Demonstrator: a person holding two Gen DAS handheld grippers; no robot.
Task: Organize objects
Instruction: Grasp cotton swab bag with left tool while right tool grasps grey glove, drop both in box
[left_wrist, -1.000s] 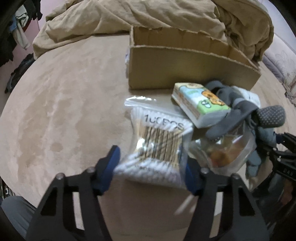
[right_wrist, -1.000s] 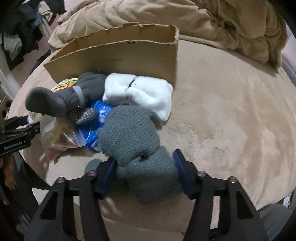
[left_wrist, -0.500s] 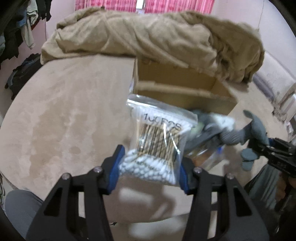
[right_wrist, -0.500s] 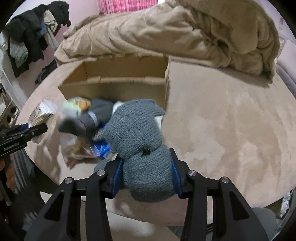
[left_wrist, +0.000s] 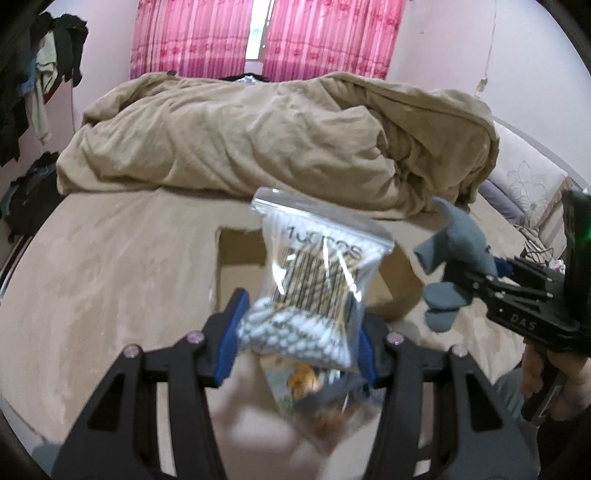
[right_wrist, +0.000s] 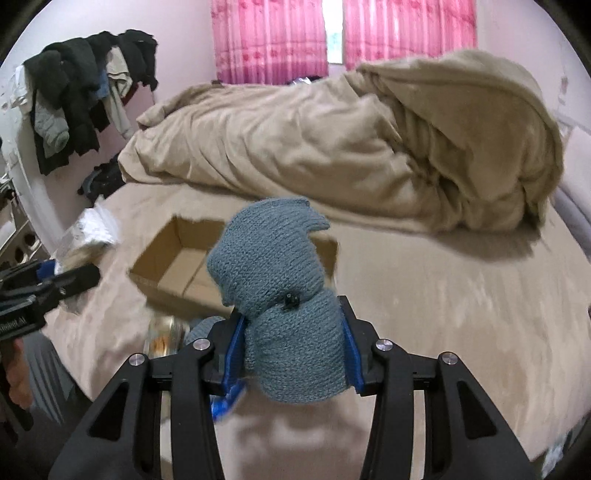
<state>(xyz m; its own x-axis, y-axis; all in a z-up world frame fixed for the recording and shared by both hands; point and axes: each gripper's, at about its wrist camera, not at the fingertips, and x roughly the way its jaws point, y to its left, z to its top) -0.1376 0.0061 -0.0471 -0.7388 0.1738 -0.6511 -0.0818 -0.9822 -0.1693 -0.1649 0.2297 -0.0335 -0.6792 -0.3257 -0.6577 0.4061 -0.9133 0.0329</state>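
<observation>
Above velvety beige bedding (left_wrist: 110, 266), left tongs (left_wrist: 301, 334) pinch a crinkly swab bag (left_wrist: 317, 280), right tongs (right_wrist: 293, 349) a knitted mitten (right_wrist: 280, 295).

Materials we saw

We noted a glossy clear plastic bag (left_wrist: 317, 273), coarse grey knit mittens (right_wrist: 284, 295), and matt brown cardboard box (right_wrist: 177, 266) at ten o'clock of them.

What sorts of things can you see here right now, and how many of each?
Clear bag of cotton swabs, held in the left gripper: 1
Grey knitted gloves bundle, held in the right gripper: 1
Cardboard box, open: 1
Beige blanket, heaped: 1
Pink curtains: 2
Total: 6, leaving out the blurred items below the jaws.
</observation>
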